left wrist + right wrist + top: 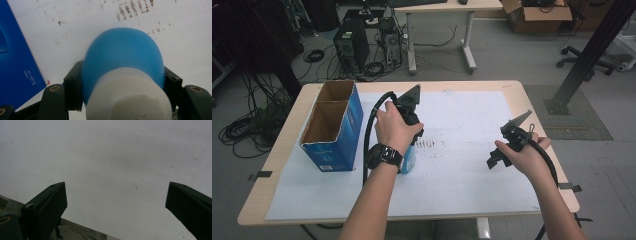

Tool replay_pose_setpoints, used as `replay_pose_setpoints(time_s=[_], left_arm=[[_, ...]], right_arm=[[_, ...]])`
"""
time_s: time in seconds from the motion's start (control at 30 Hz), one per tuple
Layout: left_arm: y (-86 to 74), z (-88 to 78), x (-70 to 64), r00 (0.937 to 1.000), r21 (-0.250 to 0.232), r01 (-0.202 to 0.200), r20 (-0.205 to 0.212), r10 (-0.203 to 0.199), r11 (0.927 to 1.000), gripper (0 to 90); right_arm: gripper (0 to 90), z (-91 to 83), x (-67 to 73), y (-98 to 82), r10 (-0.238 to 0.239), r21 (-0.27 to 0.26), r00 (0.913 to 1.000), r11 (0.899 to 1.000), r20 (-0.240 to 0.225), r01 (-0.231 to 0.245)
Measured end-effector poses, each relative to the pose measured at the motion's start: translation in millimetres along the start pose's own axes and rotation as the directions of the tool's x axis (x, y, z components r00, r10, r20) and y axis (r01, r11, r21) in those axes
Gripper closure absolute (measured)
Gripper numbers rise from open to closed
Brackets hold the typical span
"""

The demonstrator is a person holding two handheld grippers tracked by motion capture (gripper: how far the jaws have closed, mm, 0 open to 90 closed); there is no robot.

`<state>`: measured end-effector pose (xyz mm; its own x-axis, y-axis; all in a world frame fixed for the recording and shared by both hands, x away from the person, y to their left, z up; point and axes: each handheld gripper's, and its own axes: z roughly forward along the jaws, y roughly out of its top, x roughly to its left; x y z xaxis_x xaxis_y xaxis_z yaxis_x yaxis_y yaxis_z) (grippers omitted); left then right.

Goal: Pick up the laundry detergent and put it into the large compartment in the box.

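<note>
Toward the table's right edge, the right gripper (pixel 496 159) hangs over the white sheet (pixel 462 175) with its jaws spread wide and nothing between them. Left of centre, the left gripper (pixel 408 150) points down, its jaws clamped on the sides of a blue bottle (pixel 122 55) with a white cap, standing on the sheet. Beyond it, near the left edge, stands an open blue box (pixel 334 127).

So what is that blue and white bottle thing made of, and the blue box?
The bottle looks like plastic: a smooth, matte blue body with no seams showing and a duller white cap. The blue box looks like cardboard: a glossy printed outside and a plain brown inside, with thin folded walls.
</note>
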<state>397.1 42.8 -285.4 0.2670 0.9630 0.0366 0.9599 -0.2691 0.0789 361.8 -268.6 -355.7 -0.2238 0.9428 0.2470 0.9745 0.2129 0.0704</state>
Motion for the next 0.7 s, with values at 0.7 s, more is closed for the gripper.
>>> replay_pose_setpoints(time_s=[0.7], left_arm=[[6.1, -64.0, 8.3, 0.9998, -0.018, -0.018, 0.006, 0.018, 0.9997, 37.4]], right_arm=[[3.8, -11.4, 0.0, -0.9, 0.008, -0.014, 0.9999, 1.000, -0.006, -0.008]])
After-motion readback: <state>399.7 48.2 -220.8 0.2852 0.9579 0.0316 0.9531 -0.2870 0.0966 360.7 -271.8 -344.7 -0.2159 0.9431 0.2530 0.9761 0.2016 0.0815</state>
